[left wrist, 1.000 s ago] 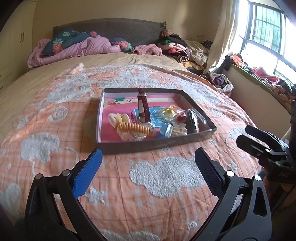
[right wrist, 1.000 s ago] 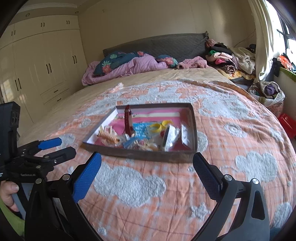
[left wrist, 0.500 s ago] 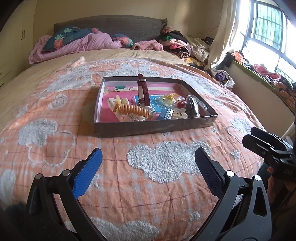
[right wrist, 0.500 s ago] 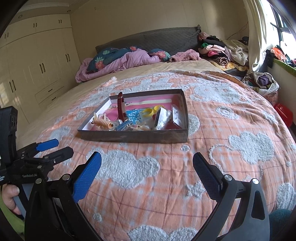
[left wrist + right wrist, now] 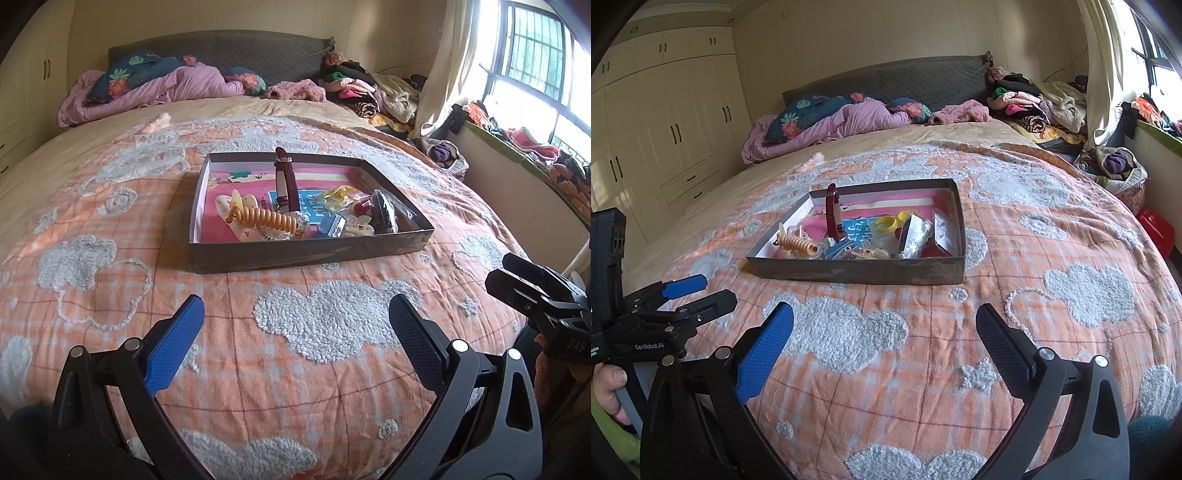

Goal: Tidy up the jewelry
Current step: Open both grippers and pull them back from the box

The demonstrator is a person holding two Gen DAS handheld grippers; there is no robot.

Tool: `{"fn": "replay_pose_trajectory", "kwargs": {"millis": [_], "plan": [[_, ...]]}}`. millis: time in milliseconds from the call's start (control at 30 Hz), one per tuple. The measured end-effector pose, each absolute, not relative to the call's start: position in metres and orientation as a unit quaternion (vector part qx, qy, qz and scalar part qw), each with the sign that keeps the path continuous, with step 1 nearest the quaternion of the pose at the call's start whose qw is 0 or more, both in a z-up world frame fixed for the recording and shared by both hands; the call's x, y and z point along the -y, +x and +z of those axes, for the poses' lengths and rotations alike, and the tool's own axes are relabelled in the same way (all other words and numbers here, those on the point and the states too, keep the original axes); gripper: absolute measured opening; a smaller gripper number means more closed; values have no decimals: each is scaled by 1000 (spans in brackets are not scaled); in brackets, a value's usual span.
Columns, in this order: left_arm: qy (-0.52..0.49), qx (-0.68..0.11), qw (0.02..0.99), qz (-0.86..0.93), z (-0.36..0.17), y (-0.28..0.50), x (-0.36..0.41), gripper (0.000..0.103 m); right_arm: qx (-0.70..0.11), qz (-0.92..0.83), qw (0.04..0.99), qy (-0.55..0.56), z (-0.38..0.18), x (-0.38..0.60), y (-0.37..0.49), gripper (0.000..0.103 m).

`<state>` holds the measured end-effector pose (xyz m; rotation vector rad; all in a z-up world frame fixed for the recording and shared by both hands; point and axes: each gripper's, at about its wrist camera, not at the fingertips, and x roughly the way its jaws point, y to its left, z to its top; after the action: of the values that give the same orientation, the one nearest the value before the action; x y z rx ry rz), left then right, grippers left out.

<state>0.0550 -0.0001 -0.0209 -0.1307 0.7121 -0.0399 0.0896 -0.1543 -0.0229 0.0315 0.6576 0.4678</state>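
A shallow grey box (image 5: 306, 254) (image 5: 857, 271) sits on the orange bedspread. It holds a dark red watch strap (image 5: 285, 181) (image 5: 832, 214) standing upright, a coiled tan hair tie (image 5: 266, 219) (image 5: 796, 243), yellow rings (image 5: 886, 222), clear packets (image 5: 942, 230) and other small pieces. My left gripper (image 5: 295, 332) is open and empty, short of the box's near wall. My right gripper (image 5: 884, 334) is open and empty, also short of the box. Each gripper shows at the edge of the other's view.
The bedspread (image 5: 314, 325) covers a large bed. Pink bedding and pillows (image 5: 147, 88) lie at the headboard. Piled clothes (image 5: 369, 92) lie at the far right by the window. White wardrobes (image 5: 665, 129) stand at the left. A red bin (image 5: 1156, 230) sits on the floor.
Both grippers have pulled back from the box and away from it, so it looks smaller and farther. Both stay open and empty.
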Motion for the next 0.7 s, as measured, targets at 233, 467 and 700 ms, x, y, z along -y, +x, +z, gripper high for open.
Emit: {"fn": "replay_pose_trajectory", "kwargs": {"millis": [233,467,700], "plan": [[-63,-347,936,-20,-19,54,-1,93,-320,228,919,16,-23,154,90,98],[-63,-345,936,-20,-17,54,-3,93,-320,228,919,15,-23,154,89,98],[-61,-345,936,-17,-17,54,-3,93,-320,228,919,15,-23,154,89,98]]}}
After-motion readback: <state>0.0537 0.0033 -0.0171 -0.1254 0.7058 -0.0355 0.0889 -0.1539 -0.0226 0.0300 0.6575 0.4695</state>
